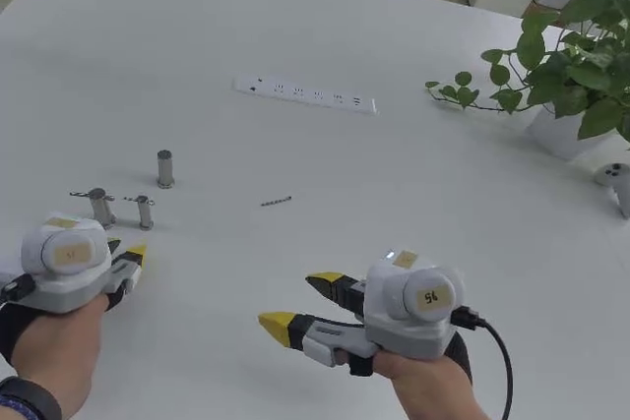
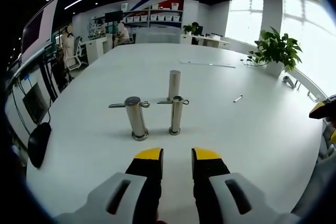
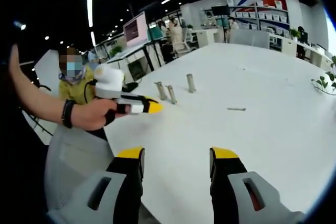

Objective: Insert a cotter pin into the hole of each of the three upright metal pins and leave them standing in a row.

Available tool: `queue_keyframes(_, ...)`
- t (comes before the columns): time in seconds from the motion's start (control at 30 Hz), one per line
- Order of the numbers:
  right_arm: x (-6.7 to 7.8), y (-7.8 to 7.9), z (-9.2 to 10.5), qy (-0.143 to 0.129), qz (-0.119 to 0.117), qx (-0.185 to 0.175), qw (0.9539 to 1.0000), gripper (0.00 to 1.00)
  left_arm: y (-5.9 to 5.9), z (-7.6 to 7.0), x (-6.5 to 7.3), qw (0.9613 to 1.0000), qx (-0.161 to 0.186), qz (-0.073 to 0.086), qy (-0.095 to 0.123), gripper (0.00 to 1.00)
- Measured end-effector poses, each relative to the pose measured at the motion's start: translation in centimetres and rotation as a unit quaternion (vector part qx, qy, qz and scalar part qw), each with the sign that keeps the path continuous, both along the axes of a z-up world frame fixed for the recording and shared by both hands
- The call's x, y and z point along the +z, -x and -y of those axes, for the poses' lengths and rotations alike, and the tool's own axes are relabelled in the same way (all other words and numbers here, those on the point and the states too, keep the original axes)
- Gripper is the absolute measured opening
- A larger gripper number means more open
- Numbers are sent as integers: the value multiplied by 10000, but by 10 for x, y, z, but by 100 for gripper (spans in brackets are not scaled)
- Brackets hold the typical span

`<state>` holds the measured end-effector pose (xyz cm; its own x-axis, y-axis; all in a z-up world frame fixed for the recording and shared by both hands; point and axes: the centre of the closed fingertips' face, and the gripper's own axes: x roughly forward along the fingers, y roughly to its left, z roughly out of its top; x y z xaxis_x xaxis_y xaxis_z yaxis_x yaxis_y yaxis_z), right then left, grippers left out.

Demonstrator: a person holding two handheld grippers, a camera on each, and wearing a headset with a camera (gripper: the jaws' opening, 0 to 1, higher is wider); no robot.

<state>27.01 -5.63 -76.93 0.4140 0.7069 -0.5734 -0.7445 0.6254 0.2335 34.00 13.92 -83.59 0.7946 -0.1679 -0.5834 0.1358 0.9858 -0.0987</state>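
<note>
Three upright metal pins stand at the table's left. Two of them, the left pin [image 1: 101, 206] [image 2: 136, 118] and the middle pin [image 1: 145, 211] [image 2: 177, 114], have a cotter pin through the top. The third pin [image 1: 165, 168] [image 2: 174, 84] [image 3: 191, 83] stands behind them, bare. A loose cotter pin [image 1: 277, 202] [image 2: 238, 98] [image 3: 236, 109] lies flat to their right. My left gripper [image 1: 133, 257] [image 2: 177, 155] hovers just in front of the two pins, jaws a narrow gap apart and holding nothing. My right gripper [image 1: 298, 302] [image 3: 177, 153] is wide open, short of the loose cotter pin.
A white power strip [image 1: 305, 93] lies across the far middle of the table. A potted plant [image 1: 571, 66] and a small white device [image 1: 615, 179] sit at the right edge. The bare table [image 1: 413, 184] stretches between the grippers and the strip.
</note>
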Motion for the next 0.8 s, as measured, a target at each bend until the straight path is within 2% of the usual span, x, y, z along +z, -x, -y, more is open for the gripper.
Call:
queue_keyframes(0.3,-1,-4,1,-36,3,-83,10000,52,12,-1,11,9997,-214,61,-28,24)
queue_keyframes(0.37,-2,-4,0,-41,-4,-84,10000,52,13,-2,13,9997,-222,69,22,24)
queue_keyframes(0.47,-6,-4,-1,-46,-28,-100,9999,51,14,-3,16,9994,-319,95,129,25)
queue_keyframes(0.67,-14,-7,-4,-56,-61,-136,9999,51,23,-4,20,9985,-525,88,113,28)
queue_keyframes(0.8,-16,-12,-6,-71,-63,-169,9998,51,28,-8,28,9983,-561,149,103,29)
